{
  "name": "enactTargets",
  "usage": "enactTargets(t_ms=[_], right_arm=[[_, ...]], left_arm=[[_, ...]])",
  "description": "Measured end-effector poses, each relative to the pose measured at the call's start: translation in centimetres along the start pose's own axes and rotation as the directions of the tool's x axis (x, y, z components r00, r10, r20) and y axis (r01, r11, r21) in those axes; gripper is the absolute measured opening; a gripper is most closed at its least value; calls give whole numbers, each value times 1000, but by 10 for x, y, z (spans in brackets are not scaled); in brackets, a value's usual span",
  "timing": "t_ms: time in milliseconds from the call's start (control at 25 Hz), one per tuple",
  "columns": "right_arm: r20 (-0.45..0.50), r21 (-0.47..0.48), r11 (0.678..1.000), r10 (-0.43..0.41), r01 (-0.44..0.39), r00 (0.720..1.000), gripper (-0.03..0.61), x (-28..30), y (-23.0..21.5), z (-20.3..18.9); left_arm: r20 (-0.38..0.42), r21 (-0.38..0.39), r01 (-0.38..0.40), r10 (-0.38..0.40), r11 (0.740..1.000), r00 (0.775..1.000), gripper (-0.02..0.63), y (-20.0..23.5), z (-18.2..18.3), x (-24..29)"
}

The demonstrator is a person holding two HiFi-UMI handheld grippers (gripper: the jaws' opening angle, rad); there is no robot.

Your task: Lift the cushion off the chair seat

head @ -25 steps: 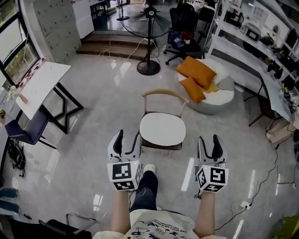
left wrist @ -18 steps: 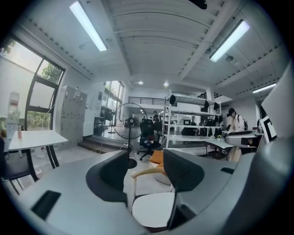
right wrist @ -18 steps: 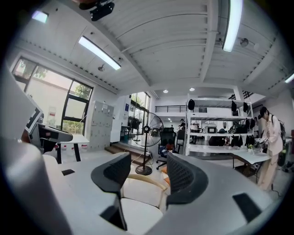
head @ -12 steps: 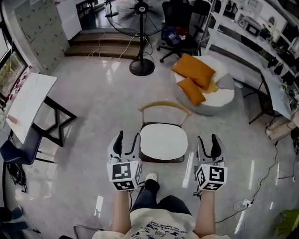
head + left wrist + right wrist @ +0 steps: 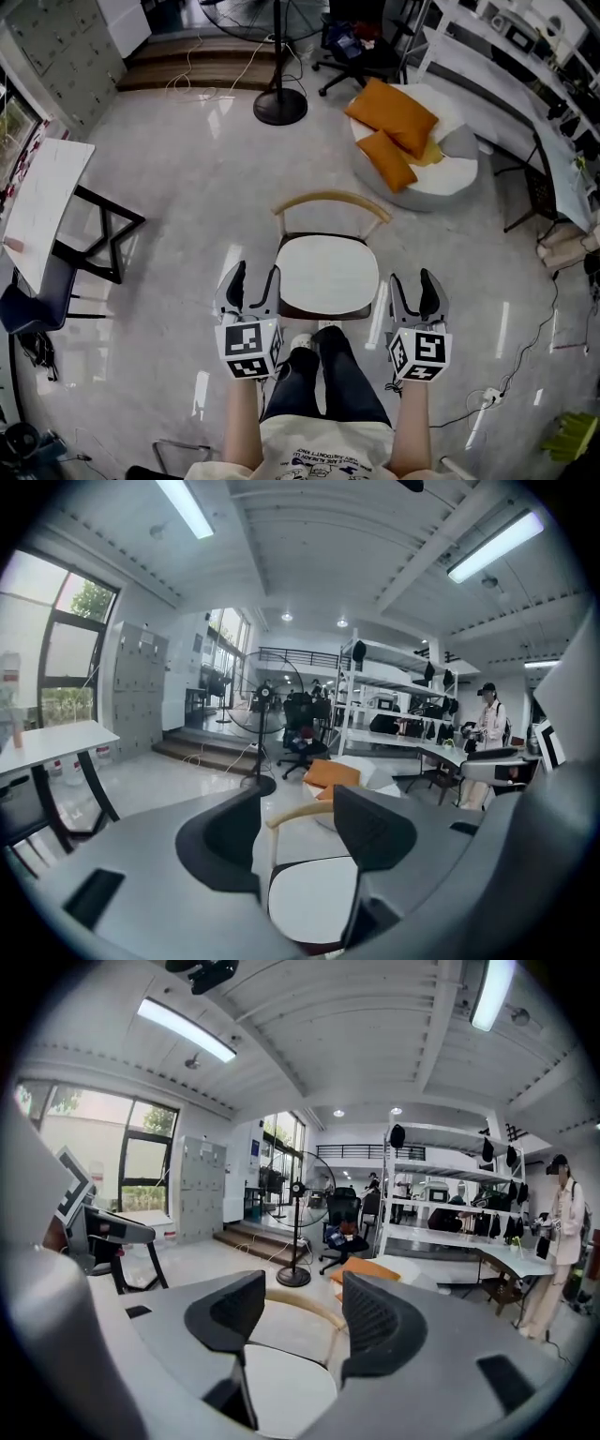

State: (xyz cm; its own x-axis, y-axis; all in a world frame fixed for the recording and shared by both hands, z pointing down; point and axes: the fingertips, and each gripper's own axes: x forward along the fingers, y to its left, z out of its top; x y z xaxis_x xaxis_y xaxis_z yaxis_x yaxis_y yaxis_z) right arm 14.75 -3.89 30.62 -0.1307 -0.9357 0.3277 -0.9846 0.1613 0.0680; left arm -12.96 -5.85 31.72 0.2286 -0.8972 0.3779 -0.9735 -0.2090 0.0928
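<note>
the left gripper (image 5: 253, 281) has its jaws wide apart with nothing between them. the right gripper (image 5: 414, 284) is empty too, its jaws opening. both hang just short of the front corners of the chair (image 5: 328, 200), one on each side, touching nothing. the white cushion (image 5: 328, 265) lies flat on that chair, between and just beyond them. this looks like the approach step, with no grasp made yet. next, each gripper likely needs to reach a side edge of the cushion and close on it, then both lift together so it comes off level.
</note>
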Motion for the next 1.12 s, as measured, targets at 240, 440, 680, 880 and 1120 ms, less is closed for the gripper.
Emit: enactTargets(t_ms=[240, 440, 680, 880, 1120], right_arm=[[-79, 4, 999, 42, -42, 996, 278, 64, -24, -30], [-144, 13, 997, 81, -80, 986, 278, 127, -44, -60], [-269, 27, 992, 127, -124, 955, 279, 185, -66, -128], [-351, 64, 990, 144, -129, 925, 279, 223, -76, -187], [-450, 90, 981, 192, -169, 872, 279, 257, -69, -270]], left_arm=[[-91, 23, -25, 27, 999, 996, 241, -1, -27, 59], [-160, -7, -36, 34, 999, 986, 244, 2, -56, 117], [-286, -6, -58, 54, 998, 957, 252, 4, -116, 182], [-368, -23, -56, 44, 998, 929, 255, 7, -169, 223], [-436, -83, -60, 18, 995, 900, 256, 16, -241, 268]])
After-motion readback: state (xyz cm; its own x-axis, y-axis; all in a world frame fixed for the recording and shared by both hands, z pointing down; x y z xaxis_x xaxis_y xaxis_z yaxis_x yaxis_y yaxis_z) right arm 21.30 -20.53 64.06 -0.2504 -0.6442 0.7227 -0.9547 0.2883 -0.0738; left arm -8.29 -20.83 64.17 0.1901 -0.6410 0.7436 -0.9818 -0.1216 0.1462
